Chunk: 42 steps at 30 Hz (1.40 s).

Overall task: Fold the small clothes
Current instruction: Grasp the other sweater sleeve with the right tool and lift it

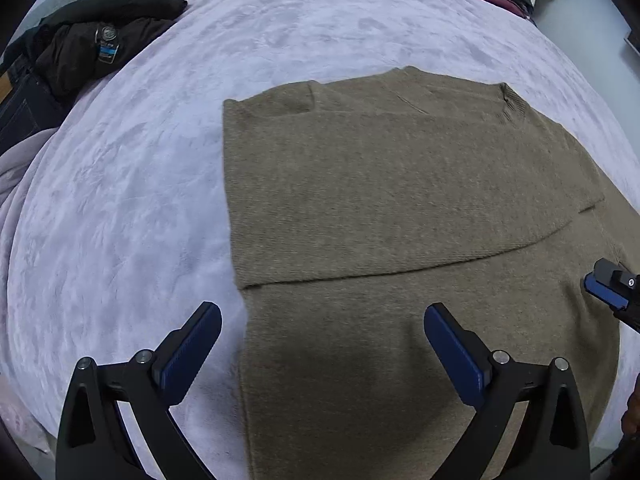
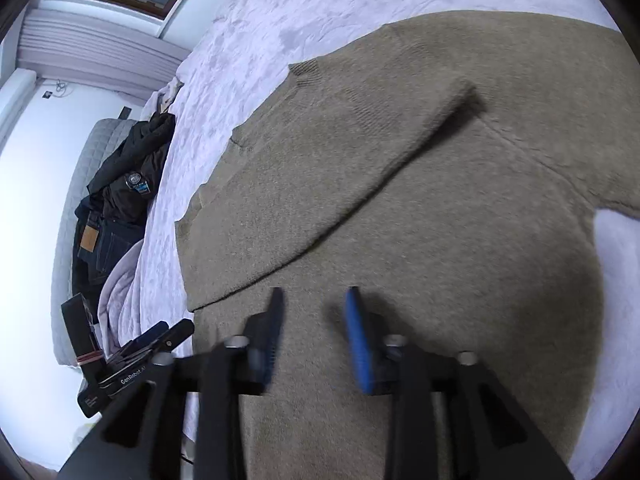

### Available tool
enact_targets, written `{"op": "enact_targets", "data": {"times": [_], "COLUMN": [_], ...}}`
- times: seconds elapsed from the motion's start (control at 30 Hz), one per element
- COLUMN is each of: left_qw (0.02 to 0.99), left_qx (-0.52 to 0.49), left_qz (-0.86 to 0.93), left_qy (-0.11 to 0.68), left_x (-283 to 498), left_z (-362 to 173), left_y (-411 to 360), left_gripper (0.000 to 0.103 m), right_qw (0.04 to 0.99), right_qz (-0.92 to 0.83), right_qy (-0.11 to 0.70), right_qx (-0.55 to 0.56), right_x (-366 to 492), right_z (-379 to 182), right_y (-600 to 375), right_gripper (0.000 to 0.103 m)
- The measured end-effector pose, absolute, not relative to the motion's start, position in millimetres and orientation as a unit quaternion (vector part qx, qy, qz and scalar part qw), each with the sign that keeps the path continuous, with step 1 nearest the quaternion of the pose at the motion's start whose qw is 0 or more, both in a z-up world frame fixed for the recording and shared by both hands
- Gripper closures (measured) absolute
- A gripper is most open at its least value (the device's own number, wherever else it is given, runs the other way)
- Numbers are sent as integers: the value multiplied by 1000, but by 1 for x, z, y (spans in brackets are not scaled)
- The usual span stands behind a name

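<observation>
The left tool (image 1: 322,314) gapes wide and empty above the sweater's (image 1: 400,200) near left edge. The right tool (image 2: 314,300) hangs over the knit at 6 o'clock, its jaws narrowly parted and blurred, seemingly holding nothing. The sweater lies flat on the bed (image 1: 140,180), one sleeve folded across it. Dark clothes (image 1: 96,36) are heaped at 10 o'clock.

Both wrist views close above sweater (image 1: 400,184)
</observation>
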<state>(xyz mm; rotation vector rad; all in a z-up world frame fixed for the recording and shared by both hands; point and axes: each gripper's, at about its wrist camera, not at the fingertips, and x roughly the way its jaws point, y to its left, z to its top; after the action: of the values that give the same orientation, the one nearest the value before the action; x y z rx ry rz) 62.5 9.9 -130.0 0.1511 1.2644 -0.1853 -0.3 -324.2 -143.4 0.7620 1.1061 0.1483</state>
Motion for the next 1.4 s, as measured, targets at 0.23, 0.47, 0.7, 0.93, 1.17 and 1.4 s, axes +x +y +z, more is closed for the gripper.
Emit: {"op": "enact_targets", "data": {"times": [0.23, 0.47, 0.7, 0.93, 1.17, 1.4], "left_qw": [780, 772, 763, 759, 758, 765], "left_qx": [87, 106, 129, 146, 141, 137], "left_qz": [-131, -160, -183, -205, -217, -235], "left_qy": [606, 606, 606, 600, 598, 583], "left_x": [58, 55, 53, 47, 44, 51], "left_z": [-137, -140, -145, -151, -150, -140], "left_y": [-47, -100, -151, -197, -242, -287], "left_gripper": [1, 1, 1, 1, 1, 1], "right_qw": [780, 782, 790, 785, 766, 758], "right_qz": [36, -1, -61, -136, -174, -178], "right_qy": [504, 487, 452, 367, 302, 248], "right_qx": [370, 390, 409, 480, 540, 577], "right_x": [-24, -53, -81, -133, -168, -157], "right_z": [-145, -143, -138, -132, -137, -141], "right_y": [-354, -395, -460, -545, -589, -609], "right_gripper": [49, 49, 49, 49, 49, 51]}}
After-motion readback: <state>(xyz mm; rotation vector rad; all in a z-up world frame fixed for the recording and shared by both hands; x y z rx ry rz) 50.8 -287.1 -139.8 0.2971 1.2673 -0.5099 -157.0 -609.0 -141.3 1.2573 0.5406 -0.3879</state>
